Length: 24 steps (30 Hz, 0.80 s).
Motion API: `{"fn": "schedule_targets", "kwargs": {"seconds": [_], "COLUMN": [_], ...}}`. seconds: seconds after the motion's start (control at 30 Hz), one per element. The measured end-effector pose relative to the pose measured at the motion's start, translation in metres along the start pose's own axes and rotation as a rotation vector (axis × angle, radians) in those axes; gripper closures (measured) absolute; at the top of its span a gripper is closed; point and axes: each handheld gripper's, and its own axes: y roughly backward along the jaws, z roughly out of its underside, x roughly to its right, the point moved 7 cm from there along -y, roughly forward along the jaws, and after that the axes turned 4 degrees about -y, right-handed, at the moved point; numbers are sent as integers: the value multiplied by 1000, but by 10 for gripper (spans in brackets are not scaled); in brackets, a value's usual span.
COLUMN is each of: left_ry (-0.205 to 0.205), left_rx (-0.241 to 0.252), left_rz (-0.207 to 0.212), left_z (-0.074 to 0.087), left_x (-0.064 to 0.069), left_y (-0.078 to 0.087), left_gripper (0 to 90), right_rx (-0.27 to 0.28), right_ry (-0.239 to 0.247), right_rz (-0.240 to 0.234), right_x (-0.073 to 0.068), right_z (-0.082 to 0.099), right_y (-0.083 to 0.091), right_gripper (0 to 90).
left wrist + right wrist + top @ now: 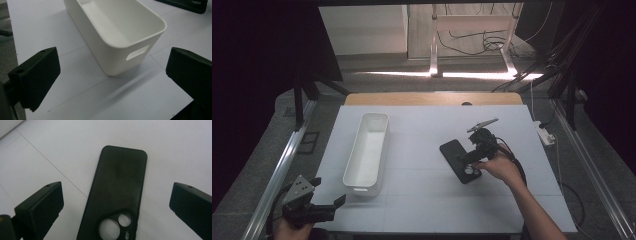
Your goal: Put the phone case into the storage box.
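My right gripper (pixel 470 161) hovers over the camera-hole end of a black phone case (pixel 454 155), jaws spread wide and gripping nothing. The case lies flat on the white table (pixel 422 210), right of centre, back side up. In the right gripper view the case (pixel 117 192) sits between the two jaws, which stand apart from it on either side; I cannot tell whether they have reached the tabletop.

My left gripper (pixel 314 207) rests at the near left corner of the table, also released and empty, just beside the near end of a long white bin (pixel 367 150). The bin stands upright with nothing in it, well apart from the case.

As I judge it, the work is to put the case in the bin, and it is barely begun: the reach looks done, while the squeeze, the lift, the carry to the left and the drop all remain.

The high view gives the layout, with bin and case side by side and a stretch of bare table between. The right gripper view adds the case's camera cut-outs (pixel 115 223) and its matte, smudged back. The left gripper view shows the bin's (pixel 117 32) bare inside and the handle slot (pixel 137 52) in its near end wall, with a corner of the case (pixel 190 5) at the far edge.
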Motion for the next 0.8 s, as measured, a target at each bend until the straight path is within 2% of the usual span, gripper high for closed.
{"fn": "schedule_targets", "kwargs": {"seconds": [0.23,0.3,0.43,0.47,0.73,0.77,0.8], "left_ry": [-1,-1,-2,-2,-5,-5,-8], "left_rx": [0,0,0,0,-2,-2,-3], "left_rz": [0,1,1,2,2,2,2], "left_z": [0,0,0,0,0,0,0], "left_x": [0,0,0,0,0,0,0], "left_y": [0,0,0,0,0,0,0], "left_gripper": [0,0,1,1,2,3,3], "right_rx": [-24,-20,-17,-23,-58,-58,-73], "right_ry": [17,13,4,6,47,47,64], "right_rz": [17,11,7,7,-5,-5,-11], "right_x": [-3,-4,-4,-4,-6,-6,-6], "right_z": [-9,-12,-15,-15,-16,-16,-15], "right_y": [-11,-13,-16,-17,-19,-19,-20], "right_gripper": [46,86,241,312,683,683,819]}}
